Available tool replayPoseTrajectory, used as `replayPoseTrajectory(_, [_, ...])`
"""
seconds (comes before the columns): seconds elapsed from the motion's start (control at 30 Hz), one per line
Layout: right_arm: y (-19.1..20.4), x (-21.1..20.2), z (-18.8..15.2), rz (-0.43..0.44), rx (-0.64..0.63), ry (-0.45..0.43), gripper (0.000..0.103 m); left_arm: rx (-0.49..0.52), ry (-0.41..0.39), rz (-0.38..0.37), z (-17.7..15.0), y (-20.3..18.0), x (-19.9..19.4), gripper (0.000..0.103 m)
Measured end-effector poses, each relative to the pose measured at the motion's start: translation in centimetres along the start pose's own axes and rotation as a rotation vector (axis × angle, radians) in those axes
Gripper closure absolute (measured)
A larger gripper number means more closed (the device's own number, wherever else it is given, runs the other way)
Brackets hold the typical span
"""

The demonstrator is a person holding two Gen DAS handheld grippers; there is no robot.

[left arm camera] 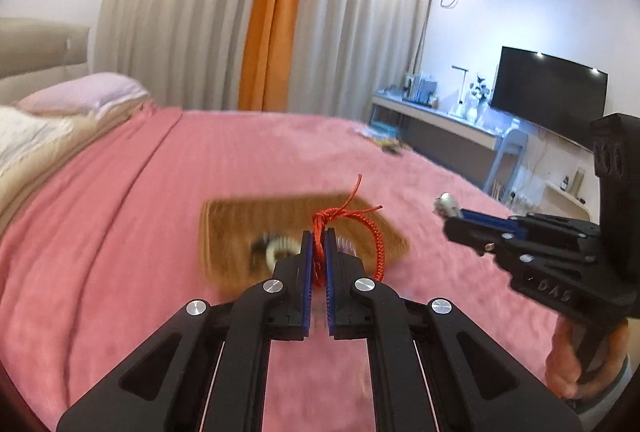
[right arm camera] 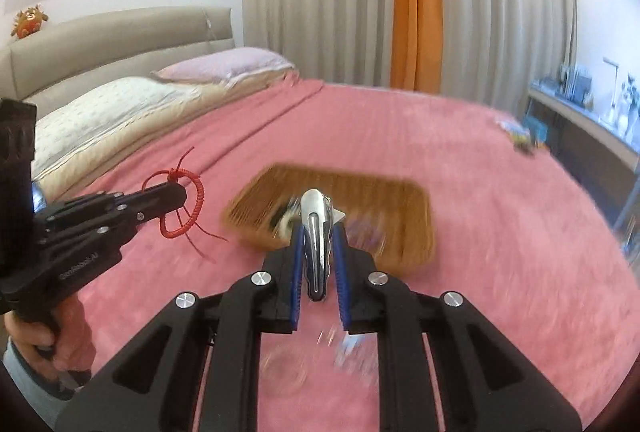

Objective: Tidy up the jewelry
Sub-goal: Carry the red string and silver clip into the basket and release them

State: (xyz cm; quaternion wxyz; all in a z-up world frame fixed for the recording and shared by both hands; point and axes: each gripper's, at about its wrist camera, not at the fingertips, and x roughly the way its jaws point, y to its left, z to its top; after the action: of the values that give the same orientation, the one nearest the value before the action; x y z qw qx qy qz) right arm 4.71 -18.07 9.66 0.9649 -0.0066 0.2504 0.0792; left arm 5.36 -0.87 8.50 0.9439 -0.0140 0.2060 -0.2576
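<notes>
My left gripper (left arm camera: 319, 232) is shut on a red braided cord bracelet (left arm camera: 362, 228) and holds it above the bed; it also shows in the right wrist view (right arm camera: 182, 197), with the bracelet (right arm camera: 192, 208) dangling from it. My right gripper (right arm camera: 317, 230) is shut on a shiny silver hair clip (right arm camera: 314, 228); in the left wrist view it (left arm camera: 448, 210) holds the silver piece (left arm camera: 445, 202) at its tip. A woven brown tray (left arm camera: 240, 220) lies blurred on the pink bedspread below both grippers, also in the right wrist view (right arm camera: 384, 200), with a pale beaded piece (left arm camera: 276, 248) in it.
The pink bedspread (right arm camera: 400, 120) covers the bed. Pillows (right arm camera: 120, 100) and a headboard lie at the far left. Small items (right arm camera: 524, 140) sit at the bed's far right edge. A desk with a TV (left arm camera: 548, 92) stands to the right. Clear blurred objects (right arm camera: 344, 348) lie near me.
</notes>
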Motion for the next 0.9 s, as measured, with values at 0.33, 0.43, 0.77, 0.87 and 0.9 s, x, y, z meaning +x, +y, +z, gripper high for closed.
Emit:
replayPoseTrajectory(0.33, [-7.4, 15.0, 2.0, 0.061, 0.2, 0.041, 0.09, 0.005, 0.107, 0.005, 0.7, 2.2, 14.6, 0.1])
replayPoseTrajectory(0.43, [-8.4, 17.8, 1.0, 0.039, 0.225, 0.084, 0.091, -0.028, 0.141, -0.001, -0.4, 3.7, 17.2, 0.1])
replayPoseTrajectory(0.77, [-8.3, 21.5, -1.1, 0.022, 0.229, 0.213, 0.09, -0.017, 0.189, 0.007, -1.7, 4.0, 18.8, 0.097])
replayPoseTrajectory(0.87, [-9.2, 21.9, -1.6, 0.06, 0.282, 0.235, 0.07, -0.031, 0.173, -0.008, -1.6, 4.2, 18.0, 0.078])
replayPoseTrajectory(0.9, [-9.5, 21.7, -1.7, 0.084, 0.3, 0.23, 0.064, -0.032, 0.167, -0.014, -1.5, 4.2, 17.8, 0.074])
